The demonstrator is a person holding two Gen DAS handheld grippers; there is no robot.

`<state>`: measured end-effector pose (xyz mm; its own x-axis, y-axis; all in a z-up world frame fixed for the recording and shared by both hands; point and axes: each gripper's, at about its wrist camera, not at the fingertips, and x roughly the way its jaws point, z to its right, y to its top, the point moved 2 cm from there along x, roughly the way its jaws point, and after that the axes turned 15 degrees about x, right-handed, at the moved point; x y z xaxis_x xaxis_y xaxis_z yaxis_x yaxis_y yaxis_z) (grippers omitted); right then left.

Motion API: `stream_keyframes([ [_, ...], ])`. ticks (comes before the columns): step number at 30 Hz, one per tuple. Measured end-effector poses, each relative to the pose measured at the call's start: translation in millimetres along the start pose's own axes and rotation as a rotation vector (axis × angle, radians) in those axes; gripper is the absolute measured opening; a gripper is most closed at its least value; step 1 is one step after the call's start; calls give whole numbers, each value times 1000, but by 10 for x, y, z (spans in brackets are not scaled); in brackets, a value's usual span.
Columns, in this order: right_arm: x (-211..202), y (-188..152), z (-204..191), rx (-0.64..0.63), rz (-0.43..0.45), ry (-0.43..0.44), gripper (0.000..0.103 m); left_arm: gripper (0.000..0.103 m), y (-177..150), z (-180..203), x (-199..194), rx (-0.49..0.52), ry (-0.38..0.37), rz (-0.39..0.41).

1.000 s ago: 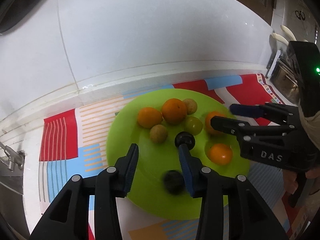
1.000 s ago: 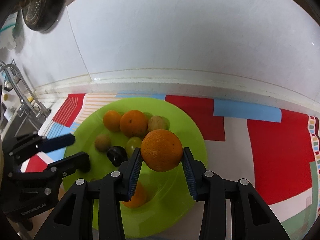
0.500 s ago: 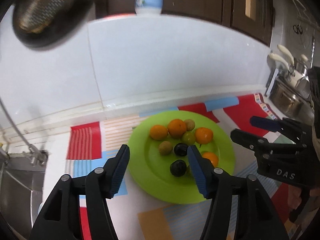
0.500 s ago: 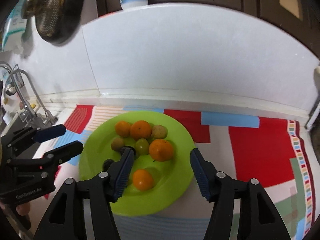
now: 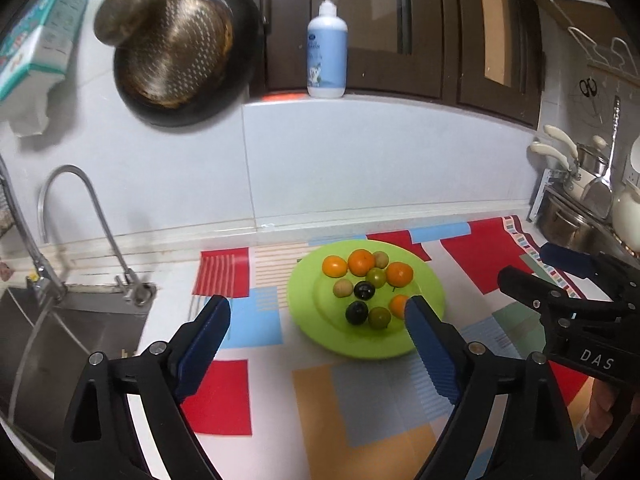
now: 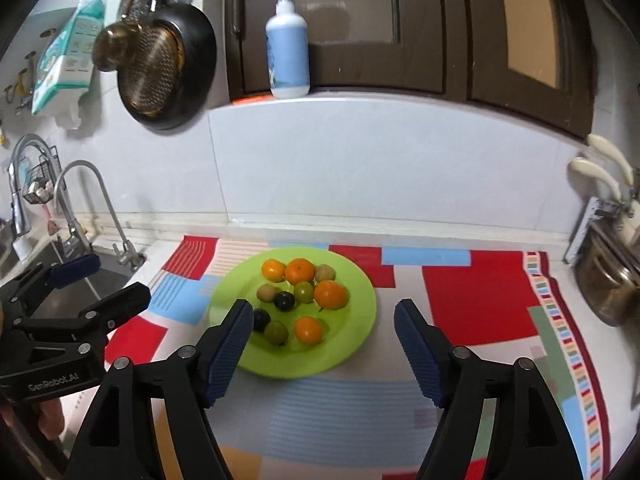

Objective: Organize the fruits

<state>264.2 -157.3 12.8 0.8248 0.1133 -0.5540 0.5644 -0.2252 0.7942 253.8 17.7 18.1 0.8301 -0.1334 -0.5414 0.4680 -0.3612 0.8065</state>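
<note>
With my left gripper (image 5: 318,316) and right gripper (image 6: 322,318) both spread wide and empty above the mat (image 6: 476,300), all the fruits (image 6: 304,292) I see sit on the plate (image 6: 360,312) — organizing looks essentially done.

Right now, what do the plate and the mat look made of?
Plate: probably plastic, judging by its uniform lime green and soft sheen. Mat: likely a wipeable vinyl or plastic sheet, printed in colour blocks and lying flat; fabric can't be ruled out.
</note>
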Motion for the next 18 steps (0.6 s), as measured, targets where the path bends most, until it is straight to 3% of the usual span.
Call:
stream_keyframes([
  [9, -472, -190, -35, 12, 19, -6, 78, 94, -131, 76, -517, 24, 56, 33],
  [18, -896, -370, -79, 13, 42, -10, 78, 96, -259, 133, -927, 32, 64, 60],
])
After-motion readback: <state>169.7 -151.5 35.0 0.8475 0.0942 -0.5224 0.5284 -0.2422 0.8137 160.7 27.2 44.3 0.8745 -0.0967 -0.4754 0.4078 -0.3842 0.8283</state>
